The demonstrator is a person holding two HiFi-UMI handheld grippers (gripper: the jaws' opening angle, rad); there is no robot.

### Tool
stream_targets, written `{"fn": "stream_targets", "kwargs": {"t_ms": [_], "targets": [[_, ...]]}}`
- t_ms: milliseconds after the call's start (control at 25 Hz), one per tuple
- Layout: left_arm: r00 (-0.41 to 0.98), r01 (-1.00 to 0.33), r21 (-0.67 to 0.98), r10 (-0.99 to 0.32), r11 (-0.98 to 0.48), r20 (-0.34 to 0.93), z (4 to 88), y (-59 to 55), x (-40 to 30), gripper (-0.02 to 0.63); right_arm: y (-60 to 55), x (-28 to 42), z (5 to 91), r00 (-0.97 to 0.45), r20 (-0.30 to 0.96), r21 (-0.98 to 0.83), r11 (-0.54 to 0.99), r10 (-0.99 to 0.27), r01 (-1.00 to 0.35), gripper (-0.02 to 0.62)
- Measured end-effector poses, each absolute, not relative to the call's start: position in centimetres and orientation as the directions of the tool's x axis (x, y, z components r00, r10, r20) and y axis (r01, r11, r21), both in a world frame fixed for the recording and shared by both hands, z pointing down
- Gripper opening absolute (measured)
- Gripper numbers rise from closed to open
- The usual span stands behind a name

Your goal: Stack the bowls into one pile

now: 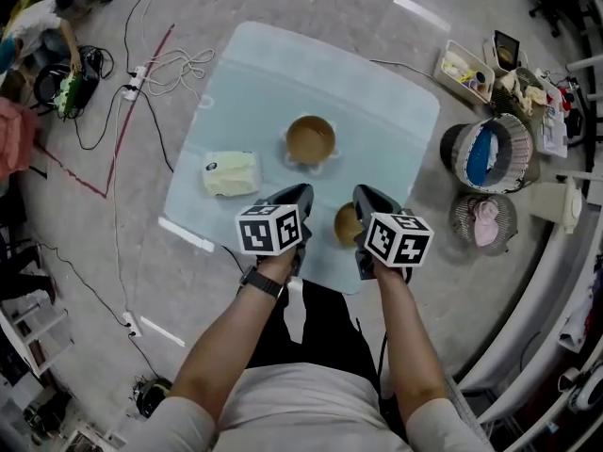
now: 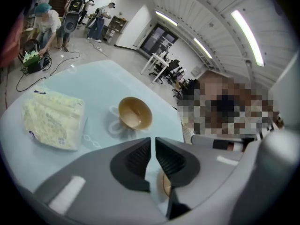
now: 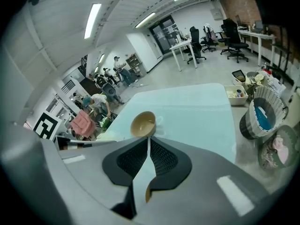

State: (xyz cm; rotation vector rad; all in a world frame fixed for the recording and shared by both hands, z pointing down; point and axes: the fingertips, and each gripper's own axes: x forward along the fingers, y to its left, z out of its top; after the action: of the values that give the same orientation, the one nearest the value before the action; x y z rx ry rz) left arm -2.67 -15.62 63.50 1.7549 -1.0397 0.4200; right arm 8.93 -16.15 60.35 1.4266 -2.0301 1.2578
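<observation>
Illegible packet point(image 1: 231, 173) print; far bowl point(image 1: 311, 140), near bowl point(image 1: 346, 225) apart.

One tan bowl point(image 1: 311, 140) sits upright at frame centre; a second bowl point(image 1: 345, 224) (partly hidden) lies lower right, apart.

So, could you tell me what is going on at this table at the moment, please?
A person holds a two-jaw gripper in each hand over a pale blue table. The left gripper and the right gripper both have their jaws together with nothing between them. One brown bowl sits just below and between the grippers, and a second brown bowl stands apart, near the table's middle. A pale yellow packet lies to the left. No bowl is gripped and nothing is stacked yet.
</observation>
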Motion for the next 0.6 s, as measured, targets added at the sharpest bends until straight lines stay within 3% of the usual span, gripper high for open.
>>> {"fn": "stream_targets", "kwargs": {"t_ms": [600], "targets": [[0.482, -0.805, 0.592, -0.543, 0.035, 0.688, 67.0, -21.9, -5.8, 0.035, -23.8, 5.5, 64.1, -0.508, 0.709, -0.470, 0.209, -0.488, -0.857, 0.031]]}}
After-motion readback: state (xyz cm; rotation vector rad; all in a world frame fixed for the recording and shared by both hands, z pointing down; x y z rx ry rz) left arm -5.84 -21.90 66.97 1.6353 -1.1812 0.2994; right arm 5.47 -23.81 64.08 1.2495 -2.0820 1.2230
